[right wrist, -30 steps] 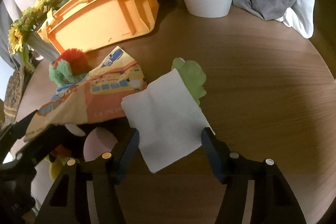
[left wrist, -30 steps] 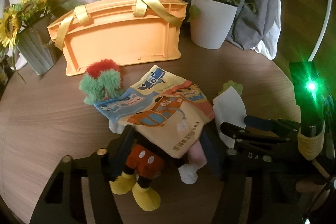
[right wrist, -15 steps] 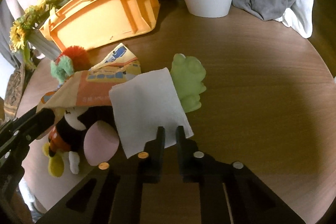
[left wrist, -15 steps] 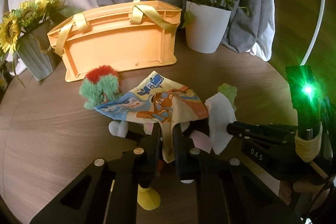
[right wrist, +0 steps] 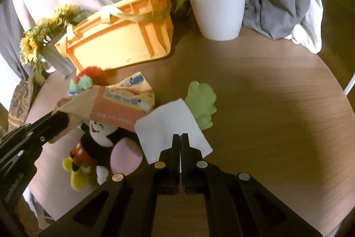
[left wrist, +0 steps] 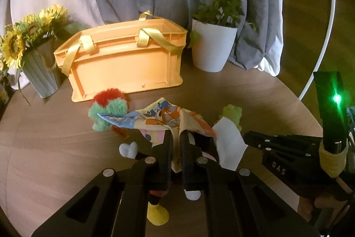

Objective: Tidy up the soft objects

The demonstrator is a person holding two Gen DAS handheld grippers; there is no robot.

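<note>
My left gripper (left wrist: 176, 137) is shut on the near edge of a colourful printed cloth (left wrist: 164, 119), lifting it off a mouse plush (right wrist: 95, 143) that lies beneath. The right gripper (right wrist: 180, 137) is shut on a white cloth (right wrist: 170, 123), raised over a green plush (right wrist: 203, 103). A red-and-green fuzzy toy (left wrist: 108, 108) sits behind the printed cloth. In the right wrist view the printed cloth (right wrist: 119, 103) hangs from the left gripper (right wrist: 60, 121) at the left. The white cloth (left wrist: 228, 148) and the right gripper's body (left wrist: 288, 152) show at the right of the left wrist view.
An orange crate (left wrist: 124, 61) with yellow straps lies on its side at the back of the round wooden table (right wrist: 277, 103). A white plant pot (right wrist: 217, 8) stands to its right, a sunflower vase (left wrist: 40, 72) to its left. Grey and white drapes hang behind.
Both grippers closed from open, the left onto the printed cloth and the right onto the white cloth. Both cloths have been lifted, uncovering the mouse plush and the green plush.
</note>
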